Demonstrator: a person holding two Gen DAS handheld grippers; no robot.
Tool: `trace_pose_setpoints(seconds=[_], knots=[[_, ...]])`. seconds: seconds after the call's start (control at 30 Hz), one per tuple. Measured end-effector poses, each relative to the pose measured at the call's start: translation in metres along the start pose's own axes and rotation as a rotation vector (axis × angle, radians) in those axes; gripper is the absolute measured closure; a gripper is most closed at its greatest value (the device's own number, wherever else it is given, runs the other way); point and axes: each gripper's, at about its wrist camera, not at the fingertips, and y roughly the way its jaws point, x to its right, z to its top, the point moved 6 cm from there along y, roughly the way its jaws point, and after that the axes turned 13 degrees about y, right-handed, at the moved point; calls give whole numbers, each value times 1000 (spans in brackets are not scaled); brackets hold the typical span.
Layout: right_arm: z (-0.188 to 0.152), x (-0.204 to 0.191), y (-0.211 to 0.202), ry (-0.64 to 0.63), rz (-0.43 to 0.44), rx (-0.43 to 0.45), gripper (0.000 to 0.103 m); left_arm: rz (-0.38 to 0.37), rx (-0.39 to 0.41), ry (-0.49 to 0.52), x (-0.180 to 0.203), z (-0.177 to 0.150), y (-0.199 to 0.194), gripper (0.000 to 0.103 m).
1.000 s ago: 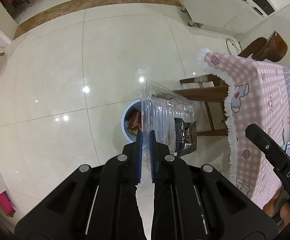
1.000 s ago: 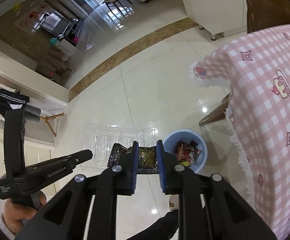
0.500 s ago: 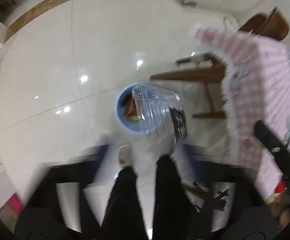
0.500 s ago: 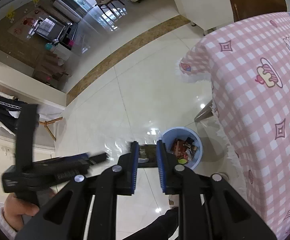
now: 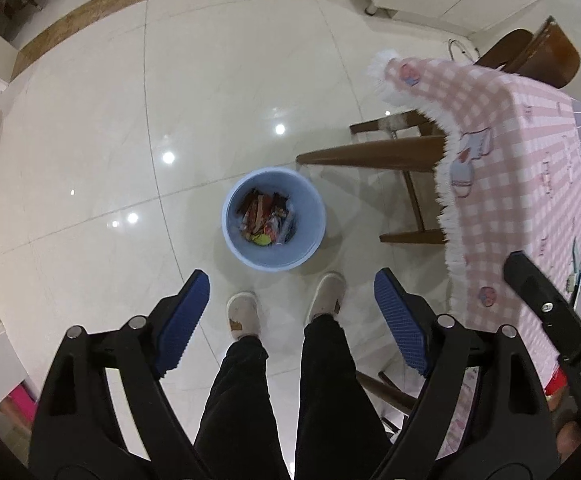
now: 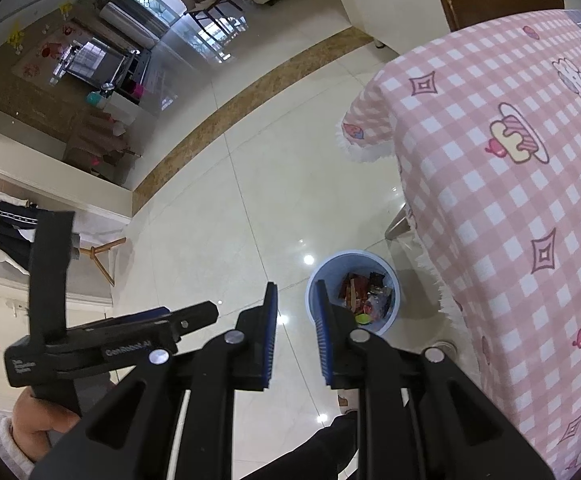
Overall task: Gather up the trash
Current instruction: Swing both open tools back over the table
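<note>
A light blue trash bin (image 5: 273, 220) stands on the tiled floor and holds several wrappers (image 5: 268, 220). My left gripper (image 5: 290, 292) is wide open and empty, high above the floor just short of the bin. In the right wrist view the bin (image 6: 353, 294) sits just beyond my right gripper (image 6: 296, 294), whose jaws stand a little apart with nothing between them. The left gripper's body (image 6: 110, 350) shows at the left of that view.
A table with a pink checked cloth (image 5: 530, 184) stands to the right of the bin, also in the right wrist view (image 6: 510, 180). A wooden chair (image 5: 402, 160) is tucked under it. The person's legs and slippers (image 5: 246, 316) are below the left gripper.
The left gripper opened and let go of the clear plastic tray, which is no longer in view. The dark wrapper between the right gripper's fingers is gone too. More trash lies in the bin.
</note>
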Motion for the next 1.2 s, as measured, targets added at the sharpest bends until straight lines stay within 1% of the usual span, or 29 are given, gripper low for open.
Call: trace_pose_setpoints(seconds=[0.13, 0.23, 0.37, 0.47, 0.53, 0.6, 0.67, 0.7, 0.73, 0.8, 0.87, 0.9, 1.07, 1.17, 1.2], knots=[[6, 9, -12, 14, 12, 18, 84, 5, 53, 34, 25, 13, -19, 20], [13, 23, -29, 41, 22, 44, 84, 8, 121, 85, 53, 27, -41, 20], [28, 52, -64, 95, 31, 114, 84, 10, 211, 198, 112, 50, -66, 20], [42, 89, -98, 151, 10, 193, 84, -8, 240, 275, 155, 63, -72, 20], [49, 117, -118, 190, -17, 238, 84, -28, 240, 345, 192, 71, -69, 20], [53, 153, -142, 237, -67, 292, 84, -55, 232, 411, 229, 74, -61, 20], [53, 183, -158, 282, -109, 333, 81, -79, 216, 475, 264, 73, -51, 20], [52, 207, -170, 320, -146, 361, 79, -99, 204, 515, 288, 72, -44, 20], [49, 227, -179, 351, -165, 379, 79, -112, 197, 541, 302, 69, -39, 20], [46, 261, -196, 410, -209, 409, 79, -150, 180, 631, 347, 62, -28, 20], [40, 287, -211, 456, -244, 432, 79, -171, 165, 709, 381, 56, -18, 20], [36, 304, -220, 488, -263, 447, 79, -185, 158, 774, 406, 48, -10, 20], [19, 354, -240, 572, -303, 464, 78, -199, 151, 968, 478, 20, 13, 20], [14, 373, -246, 603, -300, 467, 76, -210, 146, 1032, 502, 12, 24, 20], [12, 379, -248, 611, -299, 467, 75, -203, 143, 1062, 510, 9, 31, 21]])
